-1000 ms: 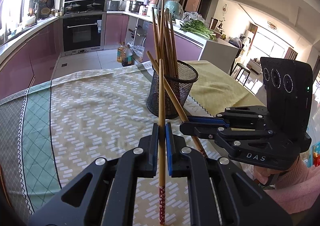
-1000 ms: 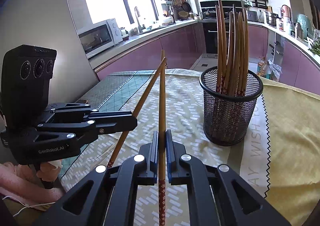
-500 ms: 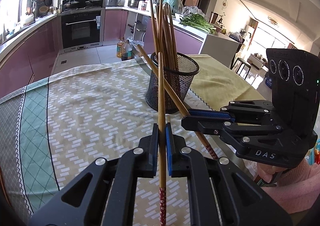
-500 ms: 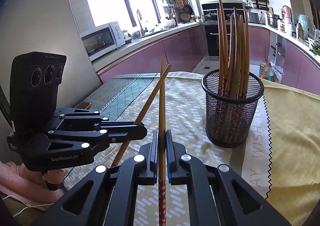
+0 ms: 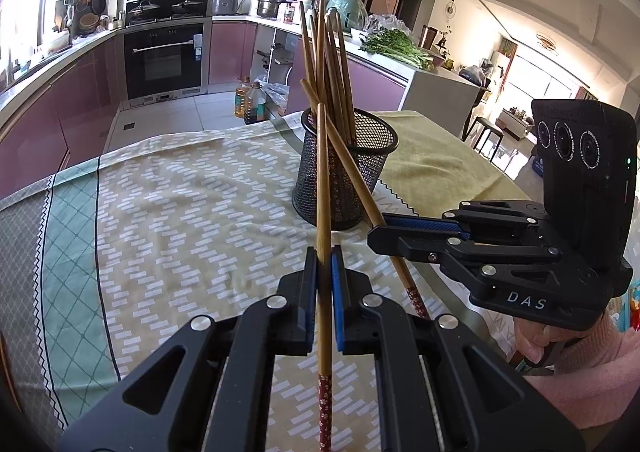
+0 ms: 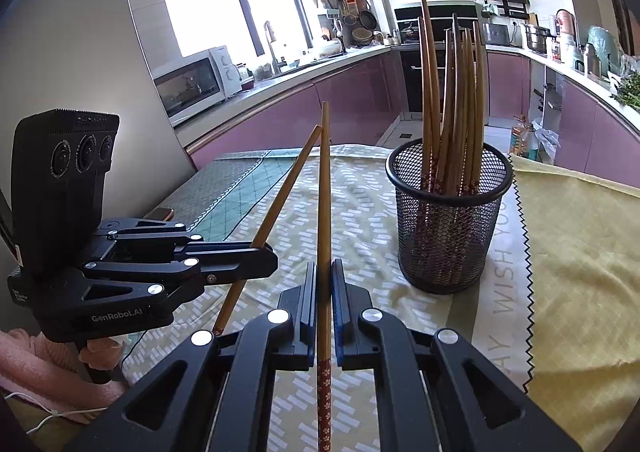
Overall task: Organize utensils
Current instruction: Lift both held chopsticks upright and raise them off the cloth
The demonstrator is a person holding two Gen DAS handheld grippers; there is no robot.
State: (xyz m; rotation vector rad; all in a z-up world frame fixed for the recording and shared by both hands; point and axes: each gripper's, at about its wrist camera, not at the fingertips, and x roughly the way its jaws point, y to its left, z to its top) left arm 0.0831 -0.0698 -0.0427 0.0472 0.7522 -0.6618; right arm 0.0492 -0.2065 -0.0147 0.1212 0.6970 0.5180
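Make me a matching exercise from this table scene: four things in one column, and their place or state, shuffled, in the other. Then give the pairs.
1. left gripper
2. mesh holder
3. microwave
4. yellow cloth

A. on the kitchen counter under the window
B. shut on a single chopstick
C. spread to the right of the holder
D. standing upright, full of chopsticks

Pairs: 1-B, 2-D, 3-A, 4-C

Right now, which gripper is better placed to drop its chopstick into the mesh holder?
Probably the right gripper: in its own view the mesh holder stands close ahead, unobstructed. The left gripper sits farther back, behind the right's chopstick.
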